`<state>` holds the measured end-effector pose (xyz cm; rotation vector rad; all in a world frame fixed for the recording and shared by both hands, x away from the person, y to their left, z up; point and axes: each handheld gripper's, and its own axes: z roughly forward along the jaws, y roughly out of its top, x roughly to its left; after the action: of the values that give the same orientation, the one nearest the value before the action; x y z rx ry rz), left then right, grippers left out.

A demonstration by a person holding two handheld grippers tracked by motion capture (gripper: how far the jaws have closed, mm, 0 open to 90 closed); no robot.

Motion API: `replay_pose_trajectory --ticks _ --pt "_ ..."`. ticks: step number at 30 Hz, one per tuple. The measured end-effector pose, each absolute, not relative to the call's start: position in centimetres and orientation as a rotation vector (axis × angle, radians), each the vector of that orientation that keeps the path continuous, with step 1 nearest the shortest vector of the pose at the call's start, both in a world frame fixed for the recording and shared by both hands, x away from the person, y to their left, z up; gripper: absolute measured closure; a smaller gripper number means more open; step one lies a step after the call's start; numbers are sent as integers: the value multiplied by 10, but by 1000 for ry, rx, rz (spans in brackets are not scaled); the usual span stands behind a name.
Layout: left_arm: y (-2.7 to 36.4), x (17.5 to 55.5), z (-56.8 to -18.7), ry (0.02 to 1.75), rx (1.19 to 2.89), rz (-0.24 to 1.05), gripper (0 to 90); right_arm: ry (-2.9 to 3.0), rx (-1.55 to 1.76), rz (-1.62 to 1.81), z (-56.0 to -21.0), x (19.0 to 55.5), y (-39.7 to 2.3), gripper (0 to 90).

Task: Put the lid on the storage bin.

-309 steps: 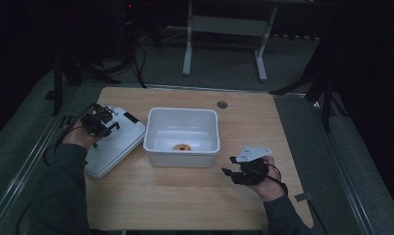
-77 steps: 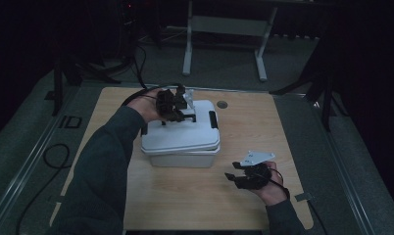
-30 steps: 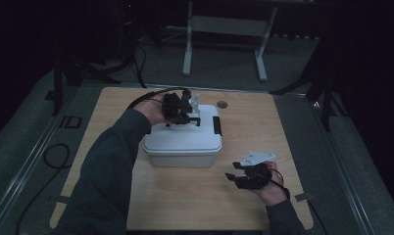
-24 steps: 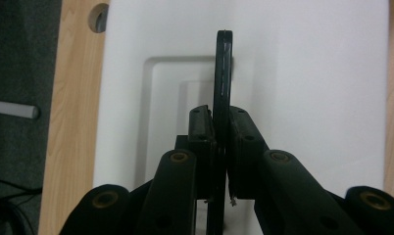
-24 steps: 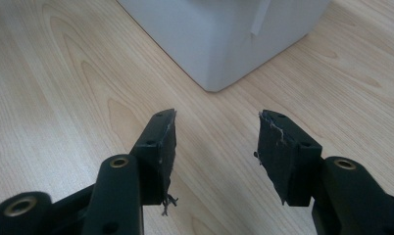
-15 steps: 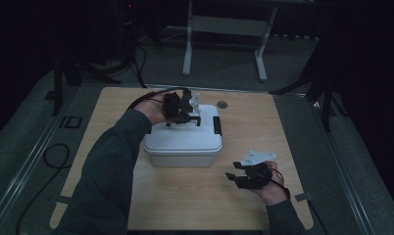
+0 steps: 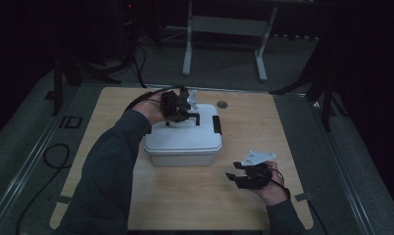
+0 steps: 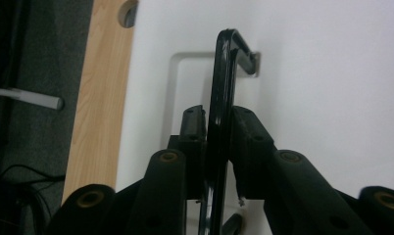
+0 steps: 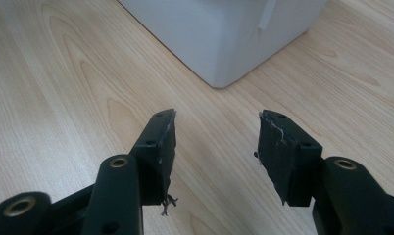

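Dim room, wooden table (image 7: 195,196). White box (image 7: 183,154) shut under its lid (image 7: 185,137), lid's black handle (image 8: 222,98) between the left claw (image 8: 215,127) pads, jaws just easing apart, grip loosening. Right claw (image 9: 214,142) half open, empty, box corner just ahead. Lid placed; side clips (image 7: 217,124) likely left, letting go underway.
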<state>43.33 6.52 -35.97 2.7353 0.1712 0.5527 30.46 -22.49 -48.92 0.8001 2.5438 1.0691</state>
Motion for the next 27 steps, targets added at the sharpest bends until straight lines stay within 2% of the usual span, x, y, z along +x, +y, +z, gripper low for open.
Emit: replay_pose_trajectory --ticks 17,27 --pt "82 434 -360 240 2724 543 675 2545 805 1067 -489 304 -225 480" --pt "85 424 -356 215 2697 515 684 2543 809 1064 -489 303 -226 477"
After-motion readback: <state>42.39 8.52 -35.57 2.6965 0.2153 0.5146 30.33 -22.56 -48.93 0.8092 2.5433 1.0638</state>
